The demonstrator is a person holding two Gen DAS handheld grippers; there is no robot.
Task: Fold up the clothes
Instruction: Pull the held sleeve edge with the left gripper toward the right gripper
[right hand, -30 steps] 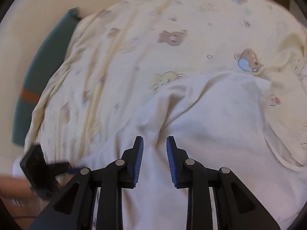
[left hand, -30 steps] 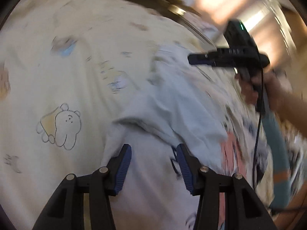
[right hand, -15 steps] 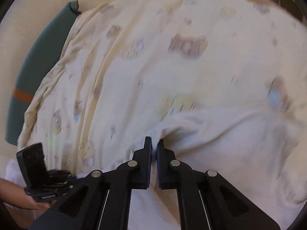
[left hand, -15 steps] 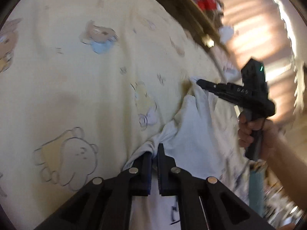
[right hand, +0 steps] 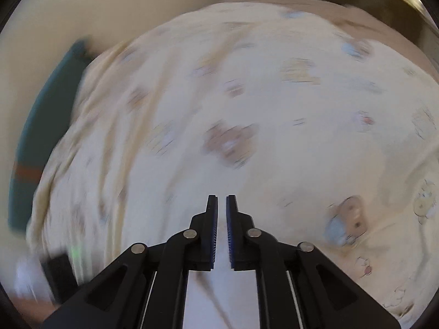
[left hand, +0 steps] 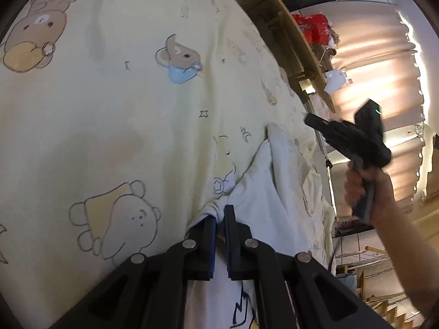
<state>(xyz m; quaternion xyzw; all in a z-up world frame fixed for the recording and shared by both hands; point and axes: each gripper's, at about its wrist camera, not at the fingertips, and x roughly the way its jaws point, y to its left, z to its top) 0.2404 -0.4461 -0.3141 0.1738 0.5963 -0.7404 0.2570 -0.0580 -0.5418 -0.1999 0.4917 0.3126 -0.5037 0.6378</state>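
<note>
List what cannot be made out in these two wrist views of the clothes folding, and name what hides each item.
- White garment, left wrist view: lower part and blue print cut off by the left gripper.
- Right gripper, right wrist view: anything held is hidden between its closed fingers.
- Bear-print bedsheet, right wrist view: motifs smeared by motion blur.

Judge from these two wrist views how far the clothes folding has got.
Done: nothing looks folded; the white garment lies rumpled on the bear-print sheet. In hand: the left gripper pinches its near edge; the right gripper, shut, hovers by the far corner. Left: every fold.
</note>
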